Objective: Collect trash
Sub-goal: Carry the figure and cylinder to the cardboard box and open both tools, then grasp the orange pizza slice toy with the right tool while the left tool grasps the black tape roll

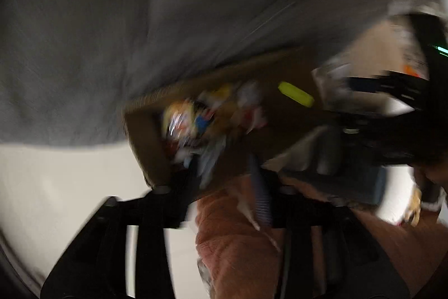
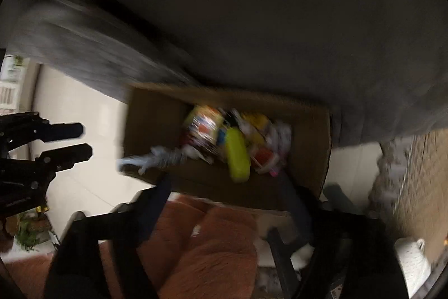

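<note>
A brown cardboard box (image 2: 156,114) sits on the pale floor against a grey sofa; it also shows in the left wrist view (image 1: 145,147). It holds several colourful wrappers (image 2: 207,128) and a yellow-green oblong item (image 2: 238,156), also seen in the left wrist view (image 1: 296,94). My right gripper (image 2: 224,187) is open over the box's near wall, nothing between its fingers. A crumpled pale blue piece (image 2: 156,159) lies over the box's left edge. My left gripper (image 1: 226,173) is open at the box's near edge. The left gripper also appears in the right wrist view (image 2: 84,142), fingers slightly apart. Both views are blurred.
The grey sofa (image 1: 140,18) fills the upper half of both views. A rust-brown fuzzy cushion (image 2: 212,251) lies under both grippers. A woven basket side (image 2: 414,181) and a white dotted object (image 2: 414,262) are at the right. The right gripper shows in the left wrist view (image 1: 392,91).
</note>
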Available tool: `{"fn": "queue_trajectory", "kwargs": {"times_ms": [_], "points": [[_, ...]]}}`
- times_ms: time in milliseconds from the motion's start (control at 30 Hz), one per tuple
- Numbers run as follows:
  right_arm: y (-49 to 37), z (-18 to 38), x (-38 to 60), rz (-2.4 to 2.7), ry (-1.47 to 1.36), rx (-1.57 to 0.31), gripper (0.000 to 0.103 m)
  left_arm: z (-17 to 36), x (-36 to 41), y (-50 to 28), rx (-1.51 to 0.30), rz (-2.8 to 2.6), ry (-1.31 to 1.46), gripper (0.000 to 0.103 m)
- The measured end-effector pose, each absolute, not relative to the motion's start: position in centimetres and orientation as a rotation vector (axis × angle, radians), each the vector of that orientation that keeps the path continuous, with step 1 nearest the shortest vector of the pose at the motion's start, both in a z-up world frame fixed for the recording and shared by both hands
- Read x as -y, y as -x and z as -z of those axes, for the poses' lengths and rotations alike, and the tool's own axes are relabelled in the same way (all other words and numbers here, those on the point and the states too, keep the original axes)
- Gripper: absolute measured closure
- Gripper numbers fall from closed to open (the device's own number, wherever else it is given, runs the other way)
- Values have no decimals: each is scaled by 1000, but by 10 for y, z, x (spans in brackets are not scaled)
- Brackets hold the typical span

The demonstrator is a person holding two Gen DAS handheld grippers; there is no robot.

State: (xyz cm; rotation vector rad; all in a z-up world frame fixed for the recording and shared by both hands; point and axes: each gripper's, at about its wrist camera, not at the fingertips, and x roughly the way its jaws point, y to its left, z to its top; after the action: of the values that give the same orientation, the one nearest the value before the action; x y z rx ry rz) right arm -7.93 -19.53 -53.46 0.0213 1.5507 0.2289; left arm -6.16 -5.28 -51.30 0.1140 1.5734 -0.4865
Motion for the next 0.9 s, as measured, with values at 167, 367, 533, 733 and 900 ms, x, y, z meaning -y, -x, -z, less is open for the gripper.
{"fn": "queue_trajectory", "kwargs": {"times_ms": [167,367,533,733,900], "points": [[85,574,205,-116,-26,-1634,35,572,35,76,-1698,374,-151,34],[99,530,204,-169,-26,-1627,31,548,17,98,-1730,369,-133,25],[94,444,202,-270,-48,-1561,26,466,1,108,-1658,468,-113,25],[87,306,192,-481,-161,-1369,23,345,-17,112,-1479,547,-54,15],[22,228,194,-416,-123,-1079,6,282,-30,92,-1338,494,45,14]]}}
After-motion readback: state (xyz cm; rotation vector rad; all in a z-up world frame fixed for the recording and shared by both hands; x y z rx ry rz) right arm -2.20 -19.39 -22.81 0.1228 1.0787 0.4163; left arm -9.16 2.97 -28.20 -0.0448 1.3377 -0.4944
